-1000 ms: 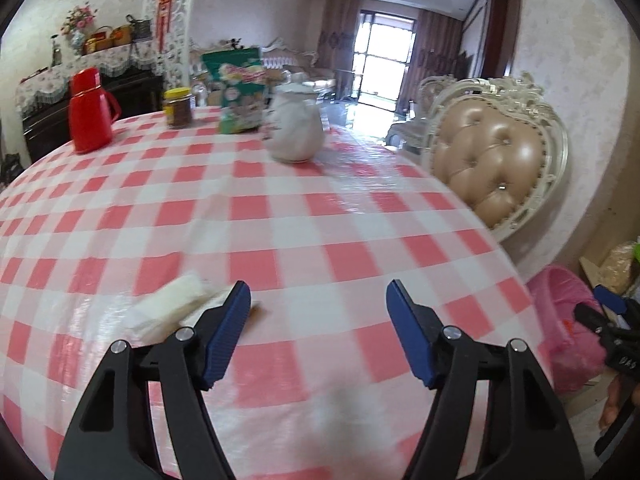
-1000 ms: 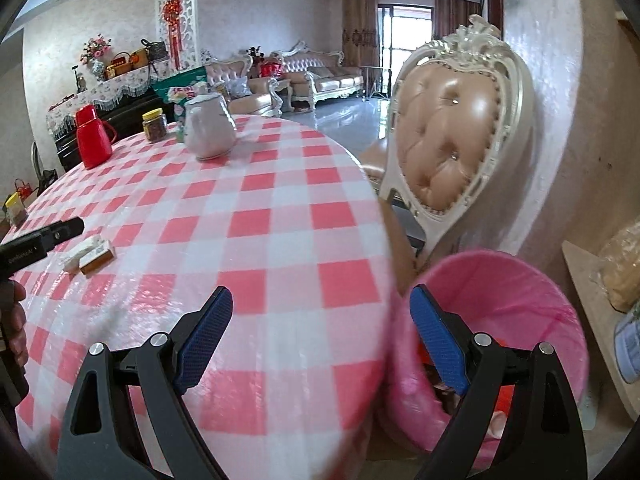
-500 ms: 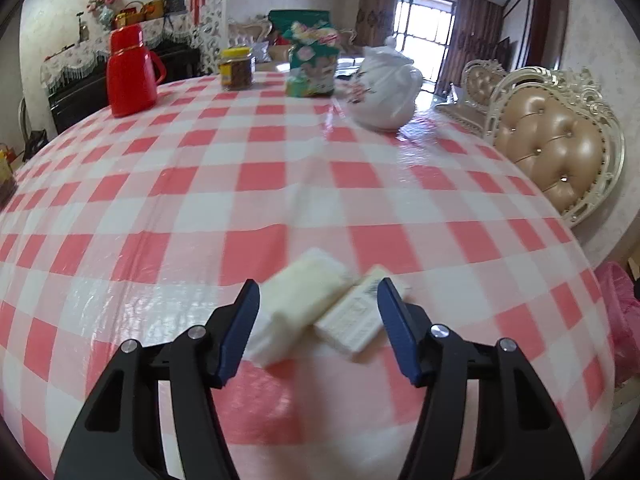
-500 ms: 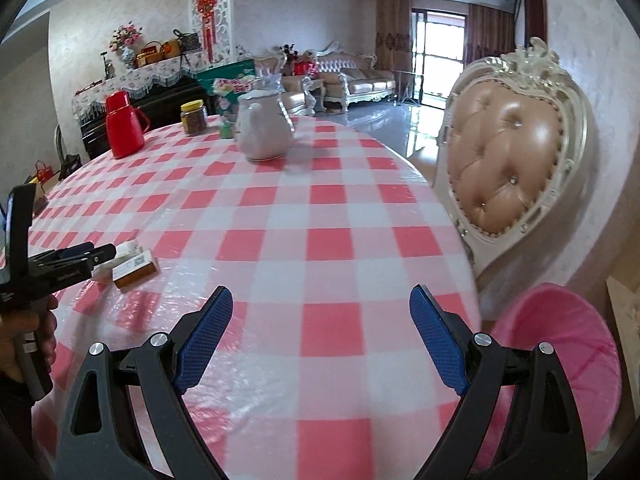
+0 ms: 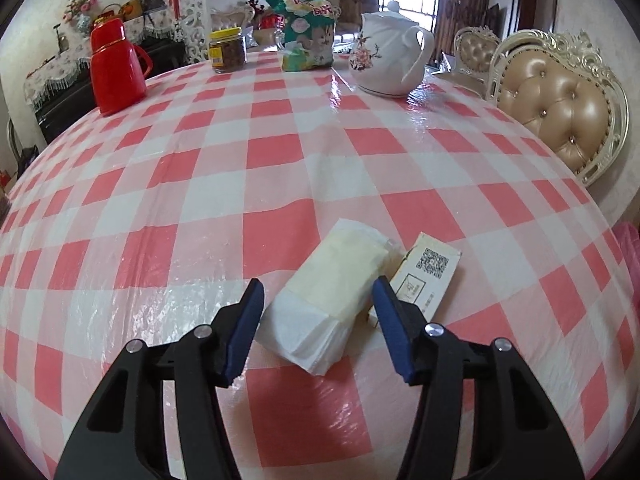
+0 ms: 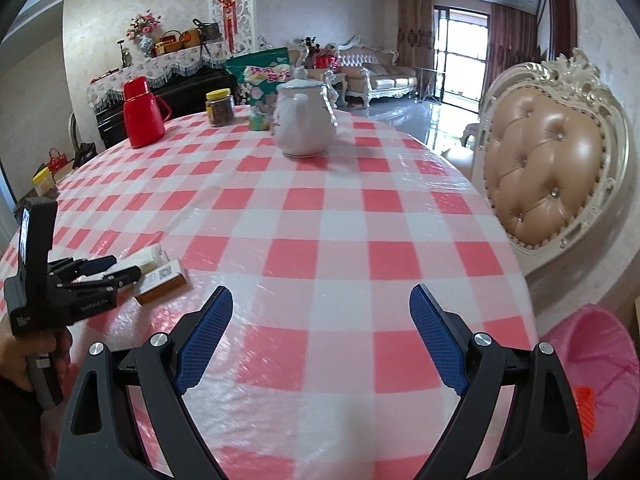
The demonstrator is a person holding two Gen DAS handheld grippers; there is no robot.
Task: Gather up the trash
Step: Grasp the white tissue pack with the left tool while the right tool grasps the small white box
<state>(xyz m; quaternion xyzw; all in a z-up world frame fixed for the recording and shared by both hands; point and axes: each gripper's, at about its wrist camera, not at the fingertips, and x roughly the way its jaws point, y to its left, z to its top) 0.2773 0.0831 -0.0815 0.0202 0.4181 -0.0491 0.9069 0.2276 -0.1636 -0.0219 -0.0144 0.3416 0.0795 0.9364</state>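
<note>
A white tissue pack lies on the red-checked tablecloth with a small cardboard box bearing a QR code close on its right. My left gripper is open, its blue fingers on either side of the near end of the tissue pack. In the right wrist view the left gripper reaches the tissue pack and the box at the left. My right gripper is open and empty above the table's near right part. A pink-lined trash bin stands on the floor at the right.
At the far side of the table stand a red thermos, a jar with a yellow lid, a green snack bag and a white teapot. A padded chair stands at the table's right edge.
My left gripper has moved left and forward over the table until its fingers straddle the tissue pack. My right gripper has swung away from the pink bin toward the table.
</note>
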